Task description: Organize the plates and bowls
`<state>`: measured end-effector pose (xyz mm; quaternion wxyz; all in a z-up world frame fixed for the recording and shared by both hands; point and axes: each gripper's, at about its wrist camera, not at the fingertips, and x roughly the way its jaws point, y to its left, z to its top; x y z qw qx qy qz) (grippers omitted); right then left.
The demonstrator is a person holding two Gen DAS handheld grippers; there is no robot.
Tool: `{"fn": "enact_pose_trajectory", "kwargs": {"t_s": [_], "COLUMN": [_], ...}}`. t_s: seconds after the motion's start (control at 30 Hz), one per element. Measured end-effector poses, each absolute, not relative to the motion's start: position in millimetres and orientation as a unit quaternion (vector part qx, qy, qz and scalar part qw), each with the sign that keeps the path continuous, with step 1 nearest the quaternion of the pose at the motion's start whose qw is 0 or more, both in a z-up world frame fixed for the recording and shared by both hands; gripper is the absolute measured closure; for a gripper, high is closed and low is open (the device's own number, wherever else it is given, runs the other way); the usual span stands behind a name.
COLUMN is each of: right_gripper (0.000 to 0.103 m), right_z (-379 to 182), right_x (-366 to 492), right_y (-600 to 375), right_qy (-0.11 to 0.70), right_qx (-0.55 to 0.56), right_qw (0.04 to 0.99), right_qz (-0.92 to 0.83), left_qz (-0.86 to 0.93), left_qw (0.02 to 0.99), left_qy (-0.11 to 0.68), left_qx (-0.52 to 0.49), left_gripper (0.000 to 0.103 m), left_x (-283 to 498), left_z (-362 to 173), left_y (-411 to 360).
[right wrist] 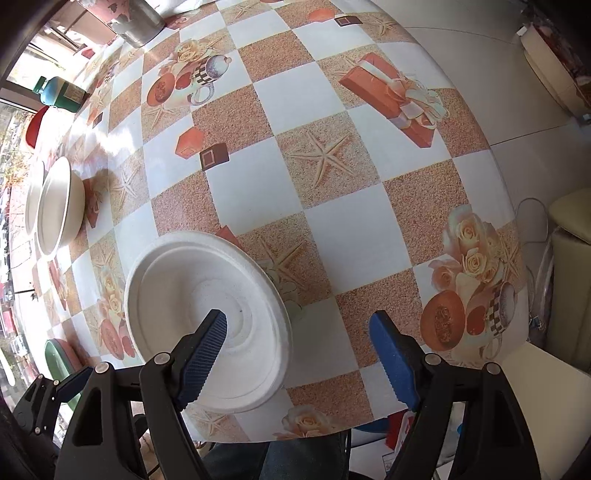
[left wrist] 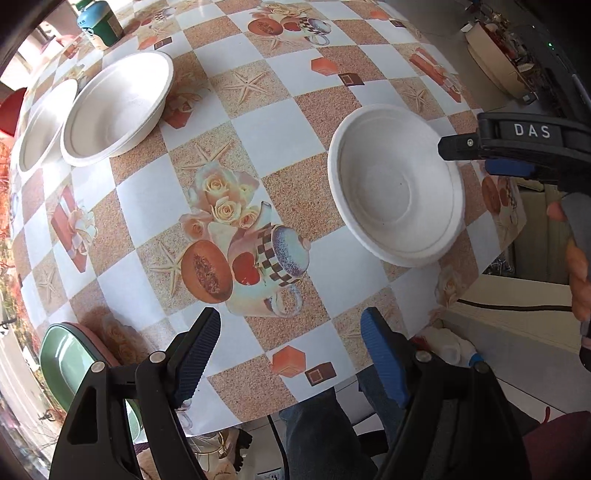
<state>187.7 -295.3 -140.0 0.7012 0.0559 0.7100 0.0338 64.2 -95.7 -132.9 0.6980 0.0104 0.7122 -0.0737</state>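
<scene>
So from the left wrist view, the left gripper [left wrist: 291,354] hangs over the near edge of the table with the checkered starfish-and-roses oilcloth [left wrist: 266,129], its claw spread wide with nothing between the pads, just tablecloth below. Off to the right sits a stack of white moulded-fibre bowls [left wrist: 395,192], nested one in another (you can see a second rim peeking out underneath), close to the table's right edge. The right gripper [left wrist: 480,151] pokes in from the right just above that stack's rim, not touching it as far as I can tell. Far left there's a loose white fibre bowl [left wrist: 118,107] overlapping a white fibre plate [left wrist: 44,125], and a green plate on a pinkish one [left wrist: 66,365] sits at the near-left corner. A green jar [left wrist: 99,22] stands at the back. Switching to the right wrist view, the right gripper's claw is also wide apart and empty, with the left pad hovering over the stack's hollow and the other over bare cloth. My guess is the stack is where bowls get collected, so the loose bowl over on the far left looks like the next candidate.
</scene>
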Motion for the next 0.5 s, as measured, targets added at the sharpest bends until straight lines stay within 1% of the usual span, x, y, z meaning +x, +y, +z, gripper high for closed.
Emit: {"fn": "enact_pose_trajectory", "kwargs": {"t_s": [0.17,0.27,0.37,0.4,0.5], "right_gripper": [0.022,0.022,0.022,0.022,0.022], "right_z": [-124.1,-116.3,-121.6,-133.7,-129.7], "right_x": [185.5,181.2,175.4,171.9,174.3], "right_y": [-289.2,-276.5,-269.7,-261.9,-245.8], "right_qy": [0.708,0.708,0.705,0.704,0.700], "right_qx": [0.059,0.054,0.046,0.043,0.031], "right_qw": [0.703,0.704,0.706,0.707,0.711], "right_qz": [0.033,0.038,0.047,0.051,0.060], "left_qz": [-0.031,-0.015,-0.006,-0.004,0.003], "left_qw": [0.703,0.709,0.711,0.711,0.712], "left_qy": [0.710,0.703,0.701,0.700,0.699], "left_qx": [-0.029,-0.046,-0.057,-0.060,-0.066], "left_gripper": [0.022,0.022,0.022,0.022,0.022], "left_x": [64.9,64.6,60.8,58.0,58.6], "left_z": [-122.7,-119.8,-115.5,-116.8,-120.8], "left_y": [-55.4,-46.5,-33.8,-27.8,-29.2]}}
